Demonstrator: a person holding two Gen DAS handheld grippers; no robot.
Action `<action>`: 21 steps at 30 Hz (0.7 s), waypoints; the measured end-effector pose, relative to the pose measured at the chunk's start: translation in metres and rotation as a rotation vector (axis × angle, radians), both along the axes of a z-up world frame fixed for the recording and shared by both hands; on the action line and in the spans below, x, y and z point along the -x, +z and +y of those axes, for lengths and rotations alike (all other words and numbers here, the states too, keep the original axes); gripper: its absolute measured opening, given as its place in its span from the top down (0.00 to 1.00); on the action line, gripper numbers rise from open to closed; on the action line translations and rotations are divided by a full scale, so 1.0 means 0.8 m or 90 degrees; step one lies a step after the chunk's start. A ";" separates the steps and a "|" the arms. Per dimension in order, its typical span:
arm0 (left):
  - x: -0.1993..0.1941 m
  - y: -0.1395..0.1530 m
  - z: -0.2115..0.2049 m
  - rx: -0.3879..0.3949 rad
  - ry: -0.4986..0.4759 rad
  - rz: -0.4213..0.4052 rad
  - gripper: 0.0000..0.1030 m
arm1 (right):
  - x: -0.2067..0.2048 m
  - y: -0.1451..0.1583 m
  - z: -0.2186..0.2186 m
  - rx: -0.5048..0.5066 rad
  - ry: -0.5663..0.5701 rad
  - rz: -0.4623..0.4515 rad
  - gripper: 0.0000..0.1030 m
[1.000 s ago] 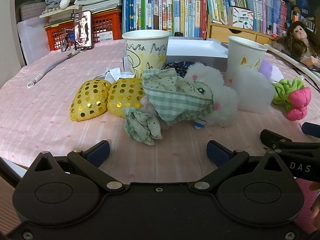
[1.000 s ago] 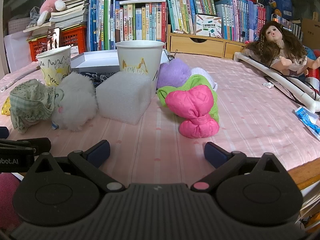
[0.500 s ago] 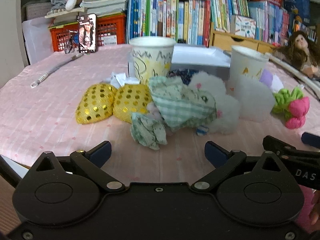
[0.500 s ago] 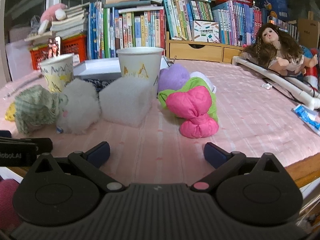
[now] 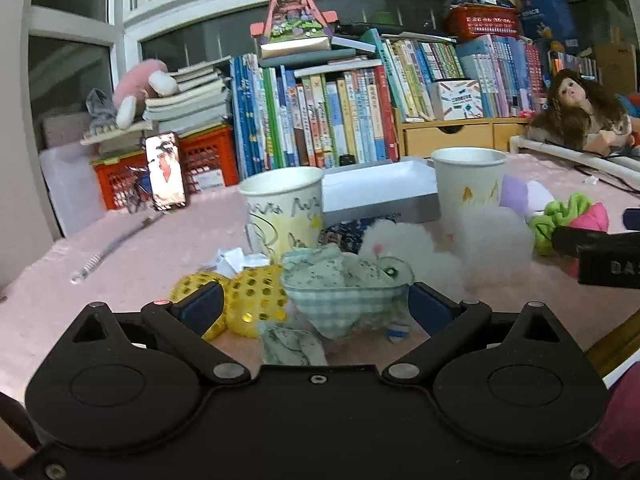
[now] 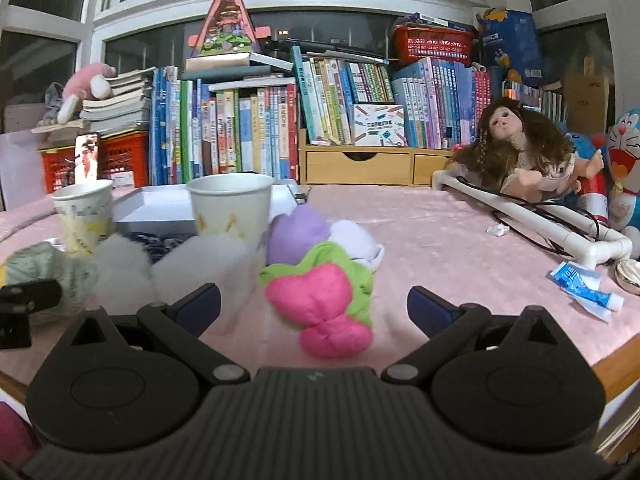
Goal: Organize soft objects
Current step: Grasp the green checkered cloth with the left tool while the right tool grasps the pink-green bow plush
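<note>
A green checked cloth toy (image 5: 344, 296) lies on the pink table between the tips of my open left gripper (image 5: 308, 306). Beside it lie a gold sequined piece (image 5: 252, 296), a white fluffy plush (image 5: 412, 252) and a white foam block (image 5: 492, 240). In the right wrist view a pink and green stuffed flower (image 6: 320, 300) lies between the tips of my open right gripper (image 6: 314, 306), with a purple plush (image 6: 296, 232) behind it. The foam block (image 6: 200, 268) and the white plush (image 6: 120, 264) lie to its left. Both grippers are empty.
Two paper cups (image 5: 284, 208) (image 6: 230, 204) stand behind the toys, before a flat white box (image 5: 376, 192). Books fill the back (image 6: 240, 128). A doll (image 6: 520, 148), a white pipe frame (image 6: 532, 216) and a toothpaste tube (image 6: 584, 284) lie at the right. The table edge (image 6: 616, 364) is near right.
Both grippers have tilted upward and moved closer to the toys. The checked toy and the pink flower now sit lower in view, between the fingertips. Nothing has been taken hold of.
</note>
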State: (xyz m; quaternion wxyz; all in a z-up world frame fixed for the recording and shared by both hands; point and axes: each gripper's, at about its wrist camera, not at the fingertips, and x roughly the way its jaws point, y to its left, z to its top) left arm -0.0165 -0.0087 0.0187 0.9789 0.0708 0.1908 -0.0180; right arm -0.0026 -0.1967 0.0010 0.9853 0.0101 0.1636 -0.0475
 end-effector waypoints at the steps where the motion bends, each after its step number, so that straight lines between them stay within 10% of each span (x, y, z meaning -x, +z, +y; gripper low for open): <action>1: -0.001 -0.002 0.002 0.014 -0.004 0.007 0.04 | -0.003 0.000 -0.001 -0.002 -0.001 0.000 0.01; 21: -0.021 -0.010 0.021 0.080 -0.006 0.063 0.61 | -0.026 -0.020 -0.003 -0.007 0.006 0.036 0.45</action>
